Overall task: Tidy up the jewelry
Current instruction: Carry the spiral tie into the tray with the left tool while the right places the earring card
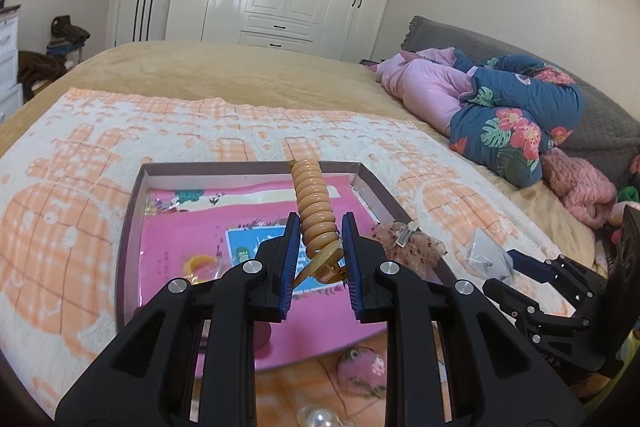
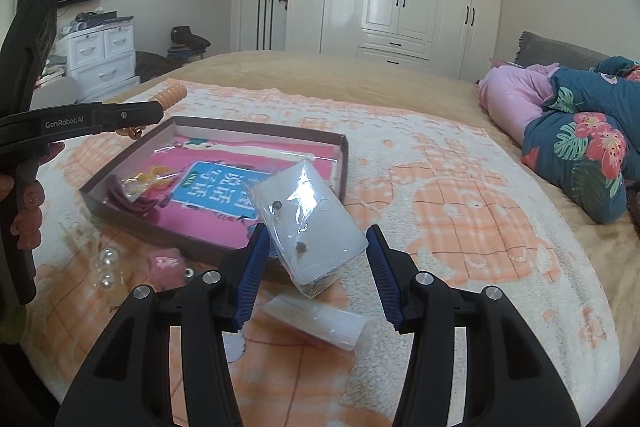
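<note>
The near edge of the shallow box (image 1: pixel 132 211) is hidden behind the left tongs (image 1: pixel 318 251), which also cover the lower end of the ribbed tan hair clip (image 1: pixel 316 203). Beside the box, the pearl beads (image 1: pixel 316 419) are cut off by the bottom edge. In the right wrist view, the studs inside the clear packet (image 2: pixel 316 227) above the box's near corner are too small to identify.

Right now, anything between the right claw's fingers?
Yes: the right claw has a clear earring packet between its spread fingers, its lower end nearest the left finger; actual contact is unclear. Right wrist view shows it.
</note>
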The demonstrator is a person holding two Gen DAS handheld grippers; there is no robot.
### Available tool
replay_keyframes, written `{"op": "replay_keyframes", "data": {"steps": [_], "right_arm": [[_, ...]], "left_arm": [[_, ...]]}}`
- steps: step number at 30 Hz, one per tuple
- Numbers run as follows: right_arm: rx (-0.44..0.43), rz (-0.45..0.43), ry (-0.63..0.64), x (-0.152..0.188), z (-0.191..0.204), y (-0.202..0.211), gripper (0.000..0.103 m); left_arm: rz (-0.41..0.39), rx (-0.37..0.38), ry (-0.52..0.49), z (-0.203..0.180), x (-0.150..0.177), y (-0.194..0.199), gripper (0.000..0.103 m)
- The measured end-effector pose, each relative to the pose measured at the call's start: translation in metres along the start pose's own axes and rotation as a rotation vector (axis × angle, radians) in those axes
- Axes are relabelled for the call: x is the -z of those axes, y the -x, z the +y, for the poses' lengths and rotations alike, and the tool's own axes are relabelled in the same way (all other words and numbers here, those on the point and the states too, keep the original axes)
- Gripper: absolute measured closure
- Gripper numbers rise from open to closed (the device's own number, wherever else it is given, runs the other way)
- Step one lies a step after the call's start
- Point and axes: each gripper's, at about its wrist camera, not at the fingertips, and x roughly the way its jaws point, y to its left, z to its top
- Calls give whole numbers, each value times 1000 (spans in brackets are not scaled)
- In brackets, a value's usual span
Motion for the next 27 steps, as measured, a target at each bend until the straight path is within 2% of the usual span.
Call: {"op": "replay_keyframes", "data": {"steps": [19,27], "right_arm": [[34,84,17,-14,5,-60,55],[11,107,29,-20,13,-84,55]], "left_arm": [[150,38,11,5,22,-47,89],[167,35,24,10,23,-49,89]]}}
